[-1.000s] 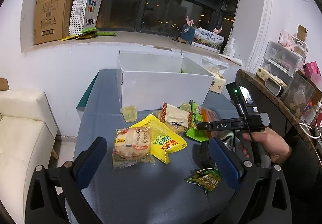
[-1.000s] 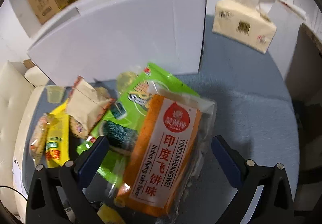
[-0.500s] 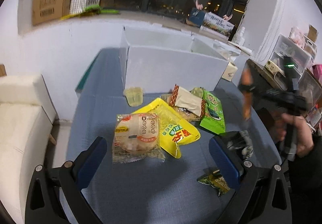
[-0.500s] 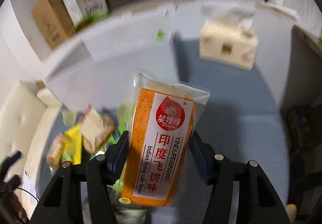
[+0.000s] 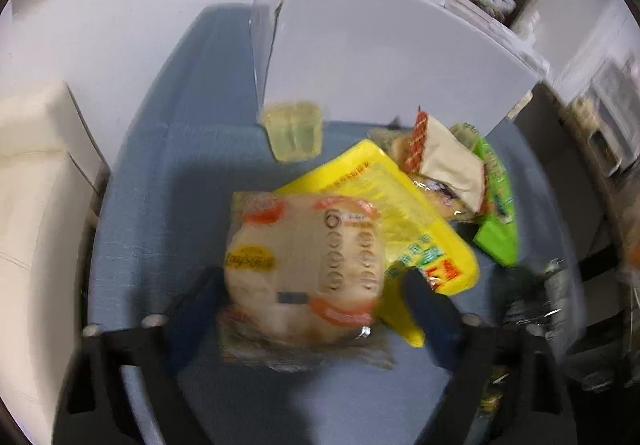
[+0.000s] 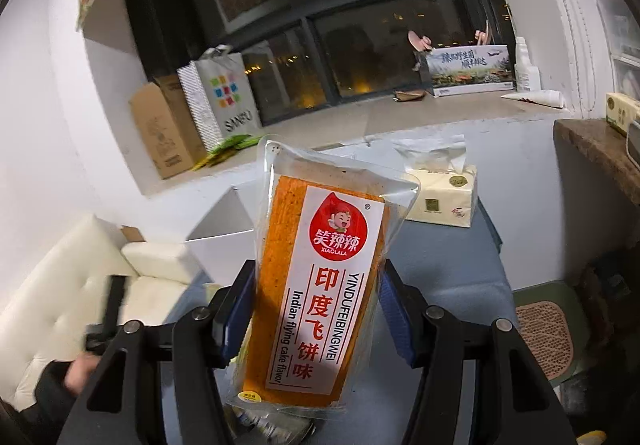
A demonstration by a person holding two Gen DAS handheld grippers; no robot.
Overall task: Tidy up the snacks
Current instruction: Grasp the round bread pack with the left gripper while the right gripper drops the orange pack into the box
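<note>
The right tool [image 6: 316,309] clamps one orange clear-wrapped flatbread pack [image 6: 320,277], upright above the blue worktop [image 6: 440,265]. The left tool [image 5: 312,301], jaws just closing, straddles one round rice-cracker pack [image 5: 300,265] beside one yellow bag [image 5: 404,213]; contact unclear.

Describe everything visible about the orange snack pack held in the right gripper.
The orange snack pack is a long, flat, clear plastic pouch holding an orange, speckled slab. A white label runs down its front with a red drop-shaped logo, a cartoon face, red Chinese characters and the words "Indian flying cake flavor". The transparent sealed top edge is empty. It stands nearly upright, leaning slightly right, lifted clear of the table. The right gripper clamps its lower half, one of the blue-padded fingers pressing each long side. Nothing else touches it.
</note>
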